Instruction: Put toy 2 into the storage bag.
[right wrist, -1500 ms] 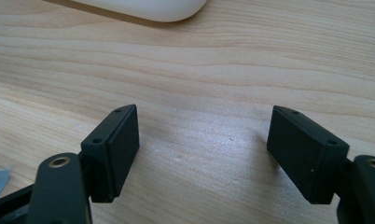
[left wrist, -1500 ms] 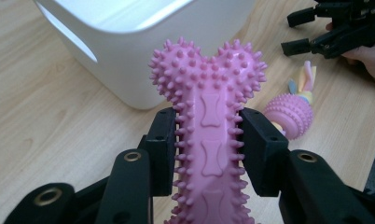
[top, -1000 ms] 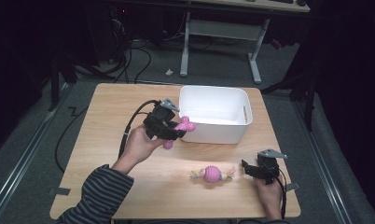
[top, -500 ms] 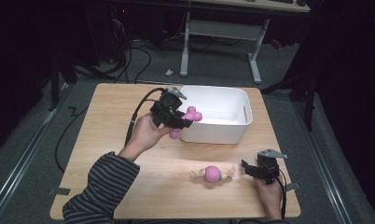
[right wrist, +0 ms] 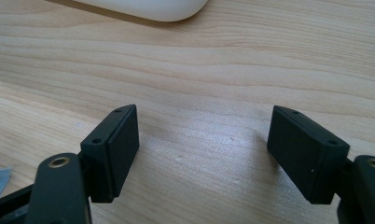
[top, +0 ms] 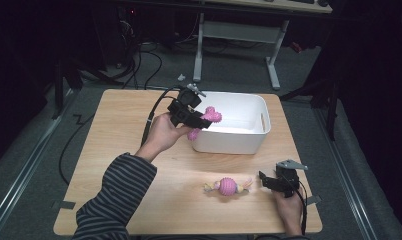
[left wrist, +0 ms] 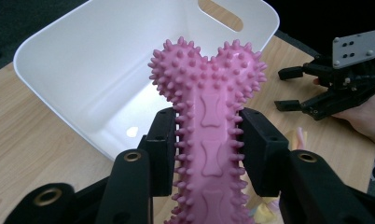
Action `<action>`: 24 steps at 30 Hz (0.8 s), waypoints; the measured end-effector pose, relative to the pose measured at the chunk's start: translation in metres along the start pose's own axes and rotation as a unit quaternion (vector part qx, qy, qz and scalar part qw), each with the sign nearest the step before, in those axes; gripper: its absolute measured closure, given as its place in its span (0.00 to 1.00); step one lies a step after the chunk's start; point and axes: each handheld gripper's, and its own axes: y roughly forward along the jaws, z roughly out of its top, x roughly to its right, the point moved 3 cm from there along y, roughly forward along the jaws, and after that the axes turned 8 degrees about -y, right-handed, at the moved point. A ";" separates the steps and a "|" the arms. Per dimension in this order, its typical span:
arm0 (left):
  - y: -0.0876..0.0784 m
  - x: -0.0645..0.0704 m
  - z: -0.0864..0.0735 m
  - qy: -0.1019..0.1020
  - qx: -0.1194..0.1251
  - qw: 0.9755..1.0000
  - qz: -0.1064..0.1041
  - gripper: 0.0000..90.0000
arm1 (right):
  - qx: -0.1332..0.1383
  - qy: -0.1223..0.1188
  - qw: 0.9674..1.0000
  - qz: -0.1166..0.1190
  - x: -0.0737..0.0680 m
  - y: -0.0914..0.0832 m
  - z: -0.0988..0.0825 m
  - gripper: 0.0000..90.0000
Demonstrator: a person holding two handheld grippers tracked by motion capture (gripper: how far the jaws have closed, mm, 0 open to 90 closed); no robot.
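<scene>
I am holding the pink spiky bone toy (left wrist: 209, 121) in my left gripper (top: 193, 118), whose fingers (left wrist: 163, 144) are pressing on both sides of the toy's shaft, with the knobbed head sticking out beyond them. In the high view this gripper is hanging at the near left corner of the white bin (top: 249, 131), with the toy's head reaching over the rim and its lower end hanging outside the bin's front wall. In the left gripper view the toy is standing in front of the bin's open inside, which is showing a bare white floor. My right gripper (top: 275, 181) is resting low on the tabletop (top: 119, 125) near its right front corner, well apart from the bin. Its fingers (right wrist: 114, 149) are standing wide, with nothing but wood grain between them in the right gripper view, and the bin's rounded corner is showing at the top of that view. Just to the left of that gripper a second toy, a pink spiky ball with pale rope ends (top: 227, 186), is lying on the tabletop, near the fingers but not touching them. My striped sleeve (top: 114, 200) is coming in from the bottom left.
</scene>
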 end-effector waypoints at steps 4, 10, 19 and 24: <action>0.003 0.000 0.005 0.009 0.009 1.000 0.008 0.65 | 0.000 0.000 1.000 0.000 0.000 0.000 0.000 0.28; 0.013 0.001 0.011 0.018 0.004 1.000 0.003 0.65 | 0.000 0.000 1.000 0.000 0.000 0.000 0.000 0.28; 0.025 -0.004 0.015 0.014 -0.001 1.000 -0.002 0.65 | 0.000 0.001 1.000 0.000 0.000 0.000 0.000 0.28; 0.030 -0.006 0.022 0.014 -0.003 1.000 0.000 0.65 | 0.000 0.001 1.000 0.000 0.000 0.000 0.000 0.28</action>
